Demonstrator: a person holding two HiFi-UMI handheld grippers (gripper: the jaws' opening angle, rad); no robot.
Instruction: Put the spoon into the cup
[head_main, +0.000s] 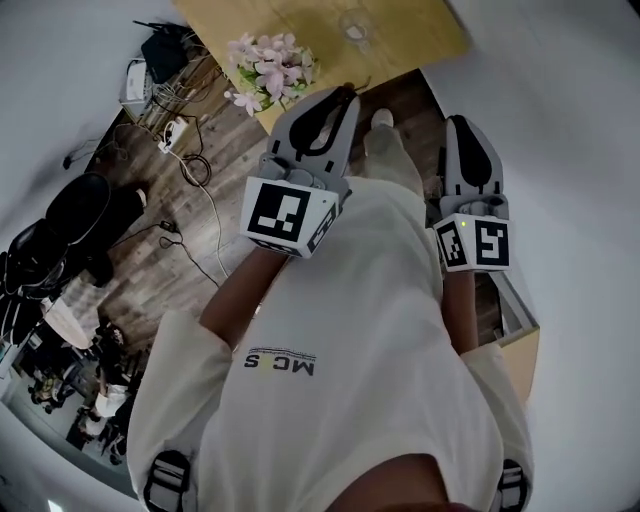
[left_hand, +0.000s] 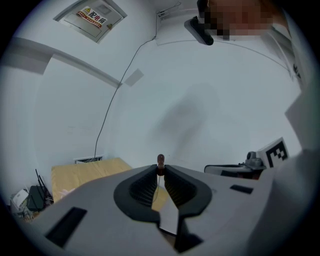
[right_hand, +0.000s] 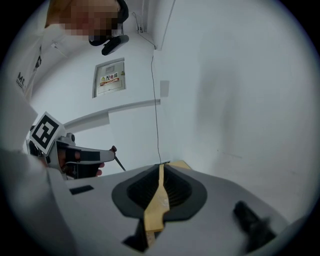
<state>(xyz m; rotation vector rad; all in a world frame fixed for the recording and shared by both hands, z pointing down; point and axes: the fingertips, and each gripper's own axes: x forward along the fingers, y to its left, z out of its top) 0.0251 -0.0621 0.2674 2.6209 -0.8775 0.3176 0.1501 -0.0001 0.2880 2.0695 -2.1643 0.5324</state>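
My left gripper (head_main: 343, 97) is shut on the spoon (left_hand: 160, 160), a thin dark stem with a small brown end that pokes up just past the fingertips in the left gripper view. In the right gripper view the spoon (right_hand: 119, 160) slants down from the left gripper's tips (right_hand: 111, 151). My right gripper (head_main: 461, 124) is held level beside it, jaws together with nothing between them. A light wooden table (head_main: 330, 45) lies ahead at the top of the head view, with a small round pale thing (head_main: 353, 30) on it; I cannot tell if that is the cup.
Pink flowers (head_main: 270, 65) stand at the table's near left corner. Cables and a power strip (head_main: 175, 135) lie on the dark wood floor to the left, near a black chair (head_main: 75, 210). White walls close in on the right and ahead.
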